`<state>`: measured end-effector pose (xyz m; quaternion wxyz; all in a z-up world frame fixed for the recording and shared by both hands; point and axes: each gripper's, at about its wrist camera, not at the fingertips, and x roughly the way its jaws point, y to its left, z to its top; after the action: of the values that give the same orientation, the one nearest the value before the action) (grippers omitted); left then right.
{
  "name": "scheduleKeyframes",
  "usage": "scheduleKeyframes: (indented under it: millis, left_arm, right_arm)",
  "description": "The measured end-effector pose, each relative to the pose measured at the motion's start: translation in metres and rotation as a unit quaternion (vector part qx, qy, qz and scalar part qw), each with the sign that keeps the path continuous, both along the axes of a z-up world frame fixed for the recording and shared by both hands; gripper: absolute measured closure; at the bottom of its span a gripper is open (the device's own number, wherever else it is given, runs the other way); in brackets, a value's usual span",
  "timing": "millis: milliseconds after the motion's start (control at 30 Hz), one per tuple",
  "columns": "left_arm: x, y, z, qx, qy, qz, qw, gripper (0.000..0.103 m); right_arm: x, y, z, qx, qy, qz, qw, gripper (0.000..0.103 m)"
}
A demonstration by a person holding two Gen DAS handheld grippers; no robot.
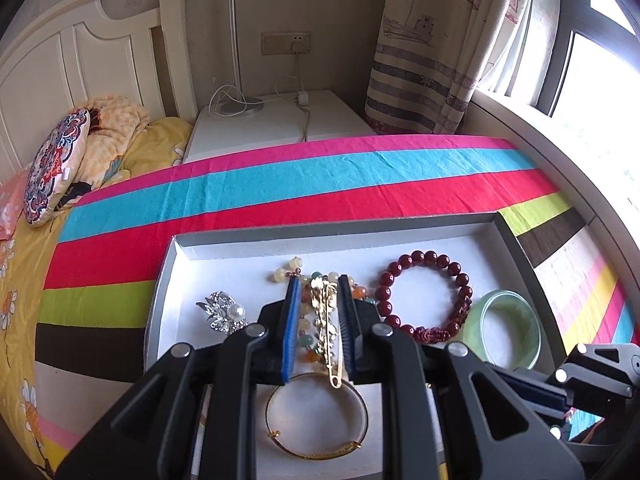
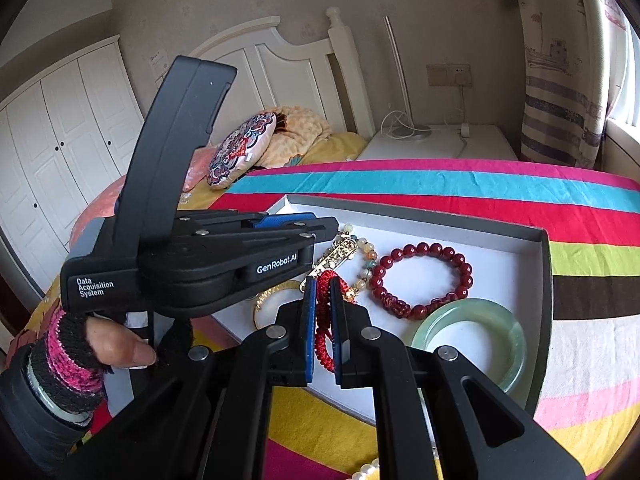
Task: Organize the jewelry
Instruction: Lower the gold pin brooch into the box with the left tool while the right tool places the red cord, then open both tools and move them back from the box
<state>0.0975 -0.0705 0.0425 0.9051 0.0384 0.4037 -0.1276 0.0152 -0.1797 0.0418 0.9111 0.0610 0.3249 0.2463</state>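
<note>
My left gripper (image 1: pixel 319 286) is narrowed around a gold pin (image 1: pixel 330 344) above the tray (image 1: pixel 224 248), though I can't tell if it grips. My right gripper (image 2: pixel 322 286) is clamped on a red cord bracelet (image 2: pixel 323 336) over the tray's near edge.

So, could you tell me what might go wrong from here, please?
1. The left gripper holds a gold brooch right over the mixed bead bracelet; its pin could snag the beads.
2. The right gripper holds a red woven bracelet by a narrow pinch; it may slip out.
3. The grippers work close together over the tray and could collide.
</note>
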Motion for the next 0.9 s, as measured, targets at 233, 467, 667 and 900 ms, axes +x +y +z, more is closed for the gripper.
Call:
scheduleKeyframes:
  millis: [233, 467, 667, 900]
  left_arm:
    - [-0.002, 0.003, 0.000, -0.003, 0.000, 0.006, 1.0000, 0.084]
    - [-0.017, 0.016, 0.012, -0.007, -0.028, 0.026, 0.9992, 0.030]
    - [-0.055, 0.033, 0.055, 0.007, -0.105, 0.057, 0.9928, 0.003]
    - [-0.111, 0.057, 0.088, -0.002, -0.137, 0.076, 0.9876, 0.002]
  right_arm:
    - [0.006, -0.001, -0.002, 0.001, 0.014, -0.007, 1.000, 0.094]
    - [0.005, -0.015, 0.002, 0.026, 0.028, -0.024, 0.999, 0.070]
    - [-0.016, -0.048, 0.038, 0.049, -0.014, -0.050, 0.997, 0.043]
    - [-0.058, -0.099, 0.070, 0.064, -0.061, -0.097, 0.991, 0.021]
